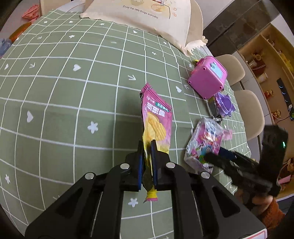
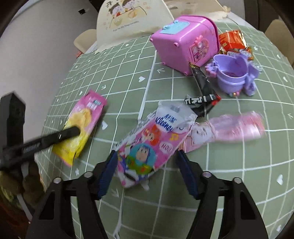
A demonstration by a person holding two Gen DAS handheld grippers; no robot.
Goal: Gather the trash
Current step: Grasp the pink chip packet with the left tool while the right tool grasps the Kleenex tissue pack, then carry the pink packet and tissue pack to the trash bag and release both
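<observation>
Pinching a glossy pink-and-yellow chip bag (image 1: 157, 126), the left gripper (image 1: 147, 145) is clenched on it. The right gripper (image 2: 147, 156) gapes released around a crinkly tissue pack (image 2: 152, 143). At one o'clock, a purple plastic cup (image 2: 233, 73) holds something unclear.

Left of the chip packet (image 1: 158, 121) the counter (image 1: 64, 103) lies open, with bare cloth reaching back to the cream bag (image 1: 147, 16). To its right the way is crowded: the tissue pack (image 2: 152, 145) sits between the right tool's (image 2: 147, 163) spread fingers, with a pink wrapper (image 2: 229, 128), a black wrapper (image 2: 202, 92), the purple cup (image 2: 233, 73) and pink toy box (image 2: 185, 40) packed close beyond.
</observation>
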